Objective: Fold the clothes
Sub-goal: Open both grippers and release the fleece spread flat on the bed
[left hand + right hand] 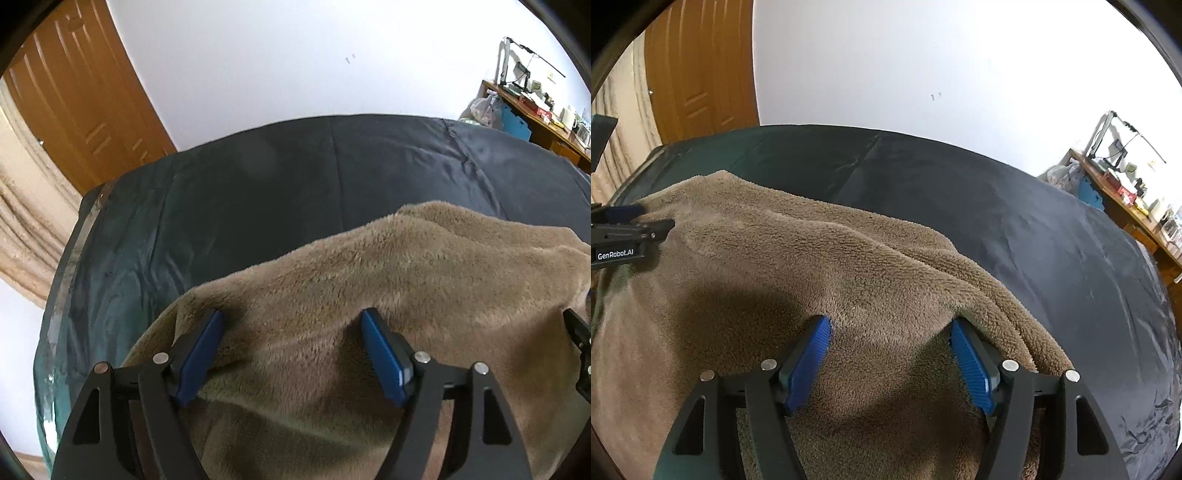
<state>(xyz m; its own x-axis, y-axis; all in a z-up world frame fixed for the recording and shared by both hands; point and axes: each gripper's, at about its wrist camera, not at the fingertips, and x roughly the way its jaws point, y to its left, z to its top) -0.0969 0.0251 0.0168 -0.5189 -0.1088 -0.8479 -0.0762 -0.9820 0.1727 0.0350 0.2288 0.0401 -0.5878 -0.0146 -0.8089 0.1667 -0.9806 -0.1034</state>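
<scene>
A brown fleece garment [406, 280] lies bunched on a bed with a dark cover [258, 192]. My left gripper [291, 317] is open, its blue pads spread wide over the garment's near left part, holding nothing. My right gripper [890, 325] is also open, over the garment [812, 258] near its right edge, where the fleece lies in folds. The left gripper [635, 225] shows at the left edge of the right wrist view, over the garment's left side.
The dark bed cover [1052, 240] stretches beyond and to the right of the garment. A wooden door [85, 96] and a beige curtain [22, 221] stand at the left. A cluttered wooden desk [535, 110] stands at the far right against the white wall.
</scene>
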